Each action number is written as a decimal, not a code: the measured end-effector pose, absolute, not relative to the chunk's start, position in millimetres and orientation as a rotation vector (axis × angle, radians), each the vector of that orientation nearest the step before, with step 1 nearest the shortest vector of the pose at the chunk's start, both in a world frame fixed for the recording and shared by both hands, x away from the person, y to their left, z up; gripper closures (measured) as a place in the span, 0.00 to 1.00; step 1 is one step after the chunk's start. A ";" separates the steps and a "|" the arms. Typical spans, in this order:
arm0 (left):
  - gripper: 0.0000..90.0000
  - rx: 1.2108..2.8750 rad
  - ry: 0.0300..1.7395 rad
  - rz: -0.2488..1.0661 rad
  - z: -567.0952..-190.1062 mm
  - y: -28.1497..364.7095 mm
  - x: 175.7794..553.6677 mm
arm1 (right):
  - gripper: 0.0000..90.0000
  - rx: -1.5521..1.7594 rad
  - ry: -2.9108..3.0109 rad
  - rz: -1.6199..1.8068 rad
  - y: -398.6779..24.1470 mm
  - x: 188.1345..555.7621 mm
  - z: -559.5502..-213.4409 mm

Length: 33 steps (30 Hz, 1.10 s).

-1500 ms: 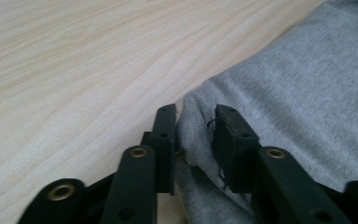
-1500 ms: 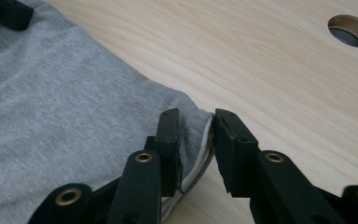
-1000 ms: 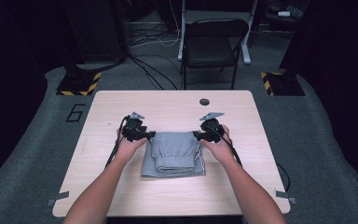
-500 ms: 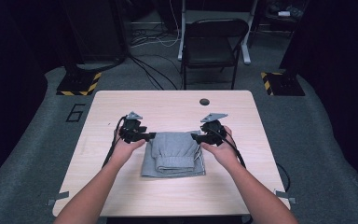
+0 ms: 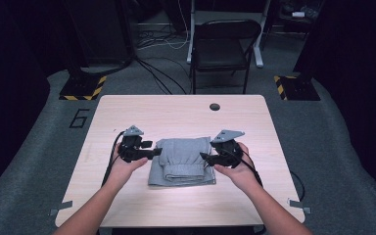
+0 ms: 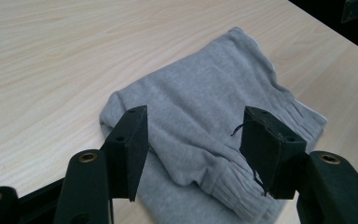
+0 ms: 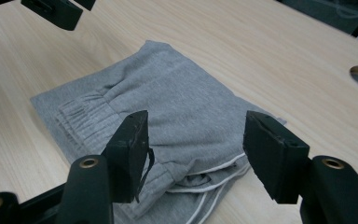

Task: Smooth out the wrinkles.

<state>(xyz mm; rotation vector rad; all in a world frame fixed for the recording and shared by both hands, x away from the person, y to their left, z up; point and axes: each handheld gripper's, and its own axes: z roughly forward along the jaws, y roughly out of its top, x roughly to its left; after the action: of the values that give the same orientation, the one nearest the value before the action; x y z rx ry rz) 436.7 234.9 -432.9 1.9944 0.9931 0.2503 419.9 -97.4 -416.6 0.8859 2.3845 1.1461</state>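
Mid-frame in the high view: 1 table (image 5: 186, 205), bearing 1 folded grey garment (image 5: 182, 161) and 1 round hole (image 5: 214, 106) near its far edge. Grippers: 2, a left gripper (image 5: 159, 151) and a right gripper (image 5: 203, 156). Upper centre: 1 black chair (image 5: 223, 49). Striped floor bases: 2.

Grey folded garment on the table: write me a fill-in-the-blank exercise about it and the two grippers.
1. The folded garment on the table is ____ in colour.
2. The garment lies ____ the left gripper and the right gripper.
3. The jaws of both grippers stand ____, with no cloth pinched.
4. Near the table's far edge there is a round ____.

Missing words: grey; between; open; hole
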 end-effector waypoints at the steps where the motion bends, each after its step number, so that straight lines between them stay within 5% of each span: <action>1: 0.46 2.004 0.984 0.251 -431.3 236.9 432.5 | 0.45 0.881 2.379 1.153 -97.7 417.4 -416.7; 21: 0.45 2.008 1.006 0.253 -449.5 267.7 367.2 | 0.45 1.006 2.332 1.247 -129.0 359.1 -436.4; 33: 0.44 1.967 1.073 0.290 -466.7 284.3 363.2 | 0.45 1.000 2.362 1.208 -127.7 355.9 -458.8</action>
<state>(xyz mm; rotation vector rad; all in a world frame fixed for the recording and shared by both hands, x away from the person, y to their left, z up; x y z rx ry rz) 363.2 284.3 -466.7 1.9674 1.0725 0.2904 355.9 -127.7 -458.8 0.9995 2.3625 1.2085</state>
